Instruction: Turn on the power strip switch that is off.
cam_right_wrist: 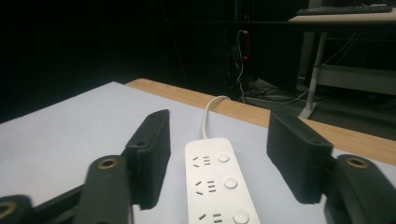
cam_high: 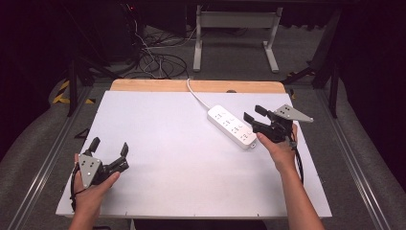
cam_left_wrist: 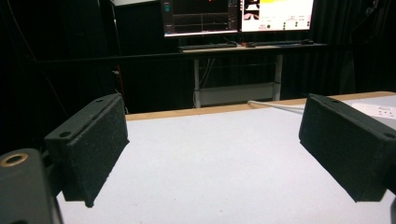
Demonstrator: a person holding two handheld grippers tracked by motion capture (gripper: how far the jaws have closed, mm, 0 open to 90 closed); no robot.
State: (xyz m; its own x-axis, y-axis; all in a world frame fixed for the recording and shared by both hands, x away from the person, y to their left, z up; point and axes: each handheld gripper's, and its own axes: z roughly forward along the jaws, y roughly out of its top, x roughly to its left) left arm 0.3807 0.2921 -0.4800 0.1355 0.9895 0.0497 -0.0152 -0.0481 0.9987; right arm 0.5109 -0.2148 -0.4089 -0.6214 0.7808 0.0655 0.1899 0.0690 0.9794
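Item: white power strip (cam_high: pixel 231 126), lying flat on the white bench (cam_high: pixel 182 158), right of centre toward the far edge, set on a diagonal. Its white cable (cam_high: pixel 197 94) runs from the far end over the wooden rim of the bench. Several socket groups, each with a round button, face upward.

Right claw (cam_high: pixel 255 113): held in the person's right hand (cam_high: pixel 279 148), just beside the near end of the strip, jaws spread wide. In the right gripper view the power strip (cam_right_wrist: pixel 219 184) lies between the two black jaws, running away from the camera, with bare bench on either side of it; neither pad touches it. Whether the claw hovers above the strip or sits level with it cannot be told. Grey three-cornered plate on top, cable trailing down past the wrist.

Left claw (cam_high: pixel 109 146): held in the left hand (cam_high: pixel 93 187) at the near left of the bench, well apart from the strip, jaws spread, nothing between them. The left gripper view shows a corner of the strip (cam_left_wrist: pixel 380 110) far off beyond one pad.

Background: desk frame and loose cables on the floor beyond the bench; lit monitors (cam_left_wrist: pixel 238 15) on a far desk.
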